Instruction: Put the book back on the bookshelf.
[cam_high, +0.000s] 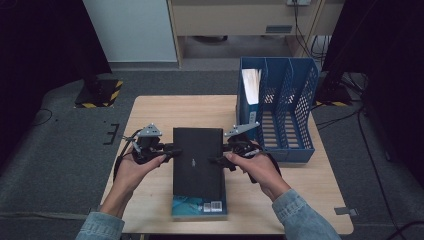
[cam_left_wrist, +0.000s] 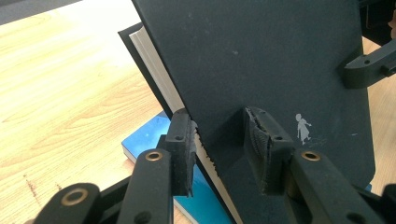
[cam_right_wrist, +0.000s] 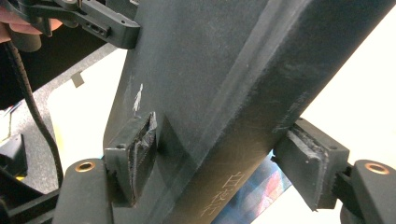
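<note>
Black book lies mid-table, left of the blue file rack, stacked on a blue book whose near end sticks out toward the person. Left gripper sits at the black book's left edge, right gripper at its right edge, both well left of the rack. In the left gripper view the fingers straddle the black cover and part of the page block (one pad on the cover's top face, the other at the page edge), cover lifted at a slant; whether the pads actually press I cannot tell. In the right gripper view the fingers stand fairly wide around the spine side: left pad touches the cover, right pad sits just off the spine, so no firm clamp. Blue book shows below the black one there. Rack's leftmost slot holds white papers. Table is light wood.
</note>
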